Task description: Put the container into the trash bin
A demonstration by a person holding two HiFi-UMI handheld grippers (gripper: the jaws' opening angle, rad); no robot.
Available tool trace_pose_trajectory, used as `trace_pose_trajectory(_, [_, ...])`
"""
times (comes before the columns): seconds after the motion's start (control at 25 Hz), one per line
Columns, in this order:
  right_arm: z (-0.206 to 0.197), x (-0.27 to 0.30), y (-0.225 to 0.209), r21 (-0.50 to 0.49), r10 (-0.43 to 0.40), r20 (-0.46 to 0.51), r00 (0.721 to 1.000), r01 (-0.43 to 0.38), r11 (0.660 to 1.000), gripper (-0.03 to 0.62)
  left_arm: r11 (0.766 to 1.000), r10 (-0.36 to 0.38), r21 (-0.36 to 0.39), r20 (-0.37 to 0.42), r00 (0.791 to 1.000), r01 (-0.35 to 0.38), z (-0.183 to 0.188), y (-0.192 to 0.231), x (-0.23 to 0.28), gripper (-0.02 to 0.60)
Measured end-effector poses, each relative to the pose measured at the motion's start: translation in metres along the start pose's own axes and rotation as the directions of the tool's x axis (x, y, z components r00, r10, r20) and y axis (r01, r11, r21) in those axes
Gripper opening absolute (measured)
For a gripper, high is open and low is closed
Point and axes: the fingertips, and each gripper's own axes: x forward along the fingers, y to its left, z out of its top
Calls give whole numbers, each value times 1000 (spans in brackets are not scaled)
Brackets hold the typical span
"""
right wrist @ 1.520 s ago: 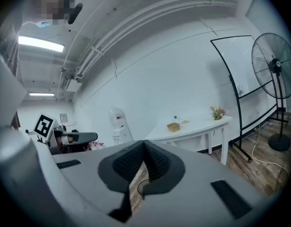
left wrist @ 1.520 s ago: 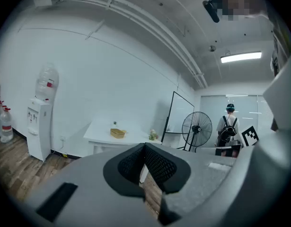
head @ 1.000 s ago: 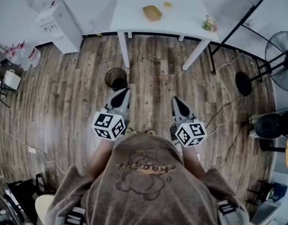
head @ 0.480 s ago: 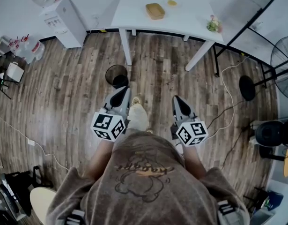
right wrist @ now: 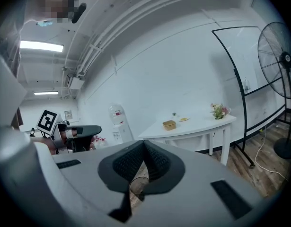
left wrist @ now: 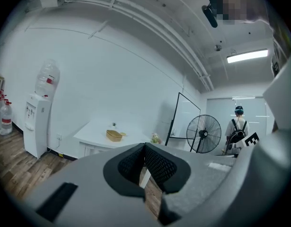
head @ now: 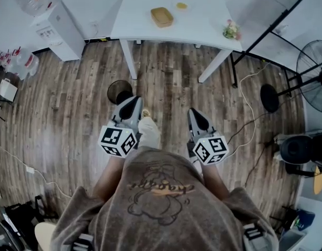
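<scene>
The container, a tan shallow box, lies on the white table far ahead; it also shows in the left gripper view and the right gripper view. The round black trash bin stands on the wood floor before the table's left leg, just beyond my left gripper. In its own view the left gripper is shut and holds nothing. My right gripper is held level beside it, a shoulder's width to the right. Its pads meet with nothing in them, and the bin's rim shows below them.
A water dispenser stands left of the table, spare bottles beside it. A floor fan, a black frame stand and cables are on the right. Flowers sit on the table's right end. A person stands far off.
Both grippers have moved forward toward the table together, still shut. A foot has stepped into view between them. The bin now lies close ahead of the left gripper.
</scene>
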Motion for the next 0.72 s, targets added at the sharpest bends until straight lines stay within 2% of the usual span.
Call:
trace_pose_trajectory(0.36, [16, 71, -45, 0, -16, -13, 1000, 16, 1000, 2, 1000, -2, -4, -2, 1000, 2, 16, 46, 87, 3])
trace_pose_trajectory(0.72, [55, 161, -80, 11, -45, -27, 999, 46, 999, 2, 1000, -9, -17, -22, 1000, 9, 54, 106, 174, 3])
